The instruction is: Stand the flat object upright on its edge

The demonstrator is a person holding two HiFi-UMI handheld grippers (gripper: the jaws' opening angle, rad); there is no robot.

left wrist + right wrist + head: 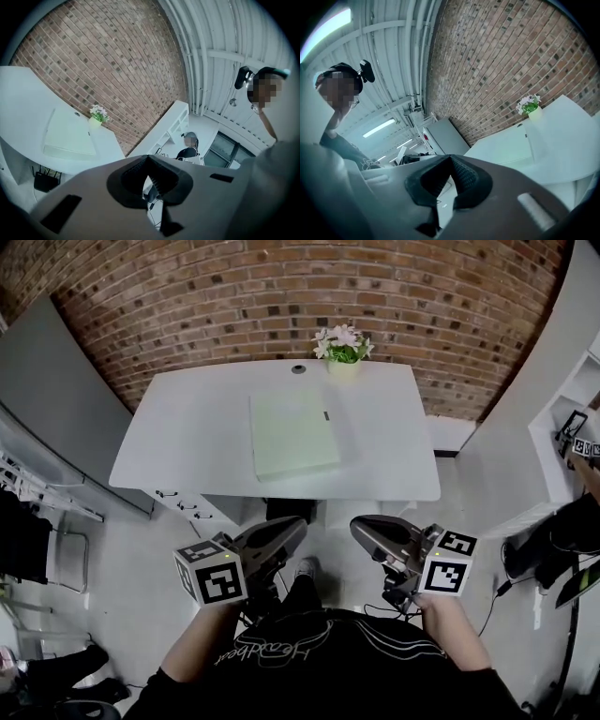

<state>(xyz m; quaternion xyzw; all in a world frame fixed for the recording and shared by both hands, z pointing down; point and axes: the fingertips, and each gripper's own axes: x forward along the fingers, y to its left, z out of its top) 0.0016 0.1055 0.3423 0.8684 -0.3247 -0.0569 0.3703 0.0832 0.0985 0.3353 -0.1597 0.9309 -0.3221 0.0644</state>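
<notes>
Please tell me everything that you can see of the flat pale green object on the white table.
The flat object is a thin, pale green rectangle with a plain, matte top; it may be a closed folder or book. A small dark mark sits near its right edge. It lies flat, slightly turned, near the middle of the white table. Only the table touches it. The flower pot stands apart behind it.

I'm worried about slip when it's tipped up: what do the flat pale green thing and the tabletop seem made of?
Flat pale green object: probably card or plastic covers, like a folder or book; matte, no glare, thin edge visible. Cannot tell for sure.
Table: smooth white top, likely laminate or painted board; even, faint sheen, no grain.
</notes>
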